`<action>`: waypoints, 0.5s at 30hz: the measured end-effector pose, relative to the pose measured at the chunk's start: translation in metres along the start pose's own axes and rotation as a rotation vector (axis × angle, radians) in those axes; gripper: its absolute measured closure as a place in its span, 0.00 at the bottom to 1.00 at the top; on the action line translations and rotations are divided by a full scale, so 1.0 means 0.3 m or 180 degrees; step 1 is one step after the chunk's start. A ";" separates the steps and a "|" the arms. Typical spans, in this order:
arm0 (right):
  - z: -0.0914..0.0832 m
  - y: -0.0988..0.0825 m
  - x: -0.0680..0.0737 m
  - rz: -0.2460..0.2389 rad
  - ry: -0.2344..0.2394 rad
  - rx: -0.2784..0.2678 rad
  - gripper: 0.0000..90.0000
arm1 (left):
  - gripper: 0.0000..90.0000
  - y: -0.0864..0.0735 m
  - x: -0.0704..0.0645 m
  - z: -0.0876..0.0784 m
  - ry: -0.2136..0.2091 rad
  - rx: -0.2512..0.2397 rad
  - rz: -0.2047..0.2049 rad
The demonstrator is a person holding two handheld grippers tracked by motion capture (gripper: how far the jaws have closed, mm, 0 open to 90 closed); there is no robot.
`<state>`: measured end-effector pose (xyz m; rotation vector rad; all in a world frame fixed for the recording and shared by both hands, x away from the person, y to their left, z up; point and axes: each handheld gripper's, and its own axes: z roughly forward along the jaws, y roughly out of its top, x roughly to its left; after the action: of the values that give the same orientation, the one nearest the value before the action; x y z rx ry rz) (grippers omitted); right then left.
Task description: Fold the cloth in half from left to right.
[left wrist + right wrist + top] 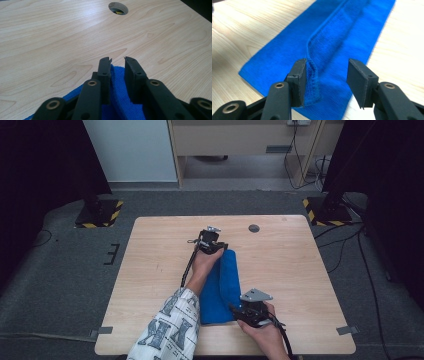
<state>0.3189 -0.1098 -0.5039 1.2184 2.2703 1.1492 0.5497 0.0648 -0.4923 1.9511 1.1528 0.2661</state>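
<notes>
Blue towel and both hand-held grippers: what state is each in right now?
Blue towel: folded into a long strip, flat on the table.
Left hand-held gripper: narrow gap between jaws, towel's far end between them.
Right hand-held gripper: open, raised hem against one jaw.

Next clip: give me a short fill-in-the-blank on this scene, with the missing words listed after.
1. The folded cloth on the table is coloured ____.
2. The left gripper is at the cloth's ____ end, seen from the high view.
3. In its own view, a raised cloth edge leans against one pad of the right gripper, whose jaws stand ____.

Missing words: blue; far; apart
</notes>
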 end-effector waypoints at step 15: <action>-0.008 -0.041 -0.059 0.0102 -0.0067 0.0116 0.42 | 0.53 0.024 -0.035 -0.048 -0.0054 -0.0249 0.0248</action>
<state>0.3211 -0.1291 -0.5134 1.2791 2.2736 1.1055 0.5404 0.0628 -0.4756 1.9284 1.0417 0.3306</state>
